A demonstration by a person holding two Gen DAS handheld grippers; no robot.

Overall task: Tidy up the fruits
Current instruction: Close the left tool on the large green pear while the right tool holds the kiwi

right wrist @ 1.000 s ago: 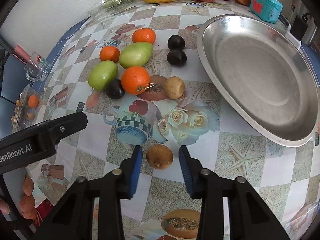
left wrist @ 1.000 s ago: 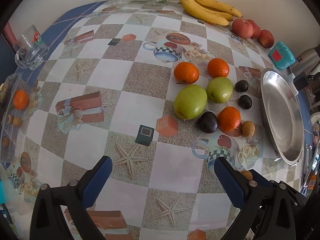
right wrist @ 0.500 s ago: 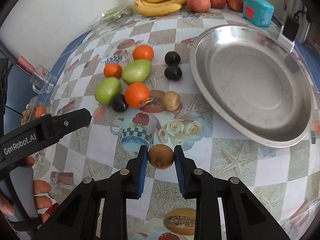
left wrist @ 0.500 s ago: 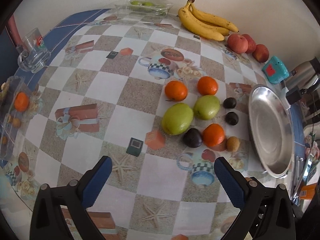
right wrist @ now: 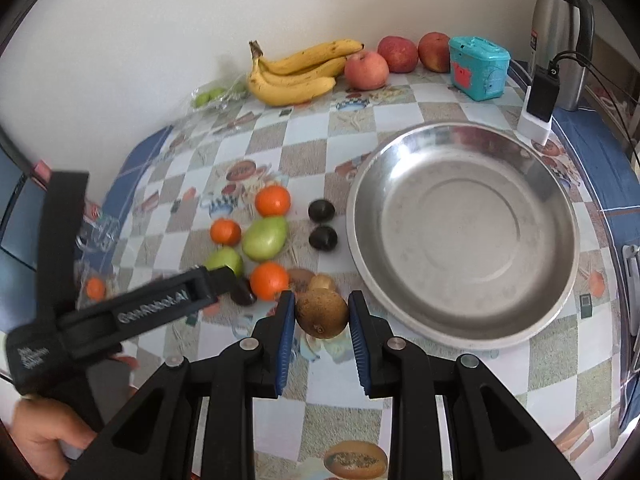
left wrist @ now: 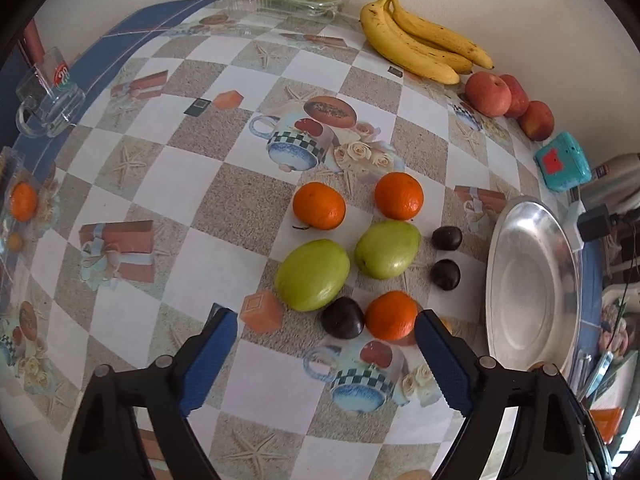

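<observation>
Right gripper (right wrist: 322,316) is clamped on a brown round fruit (right wrist: 321,313), pads pressing both sides, fruit at lower centre of the right wrist view and seemingly lifted clear of the checked tablecloth (right wrist: 400,120). Steel dish (right wrist: 464,328) fills the right half of that view and holds nothing, so the sorting looks barely begun: one fruit in hand, none delivered. Left on the cloth, mid-frame in the left wrist view: three oranges (left wrist: 319,205), two green fruits (left wrist: 312,275), three dark plums (left wrist: 446,238), all clustered, several touching. A second small brown fruit (right wrist: 320,282) sits just behind the held one. Bananas (left wrist: 420,50) and apples (left wrist: 488,94) line the wall at upper right. Left gripper (left wrist: 326,358) is empty; its jaws have just been closing a little but stand wide, hovering near the lower plum (left wrist: 342,317) and orange at the cluster's near edge. Open room: bare cloth between held fruit and dish rim, path looks clear. Hazards judged: the raised rim, and the charger block (right wrist: 540,104) and flask at the table's far right edge.
</observation>
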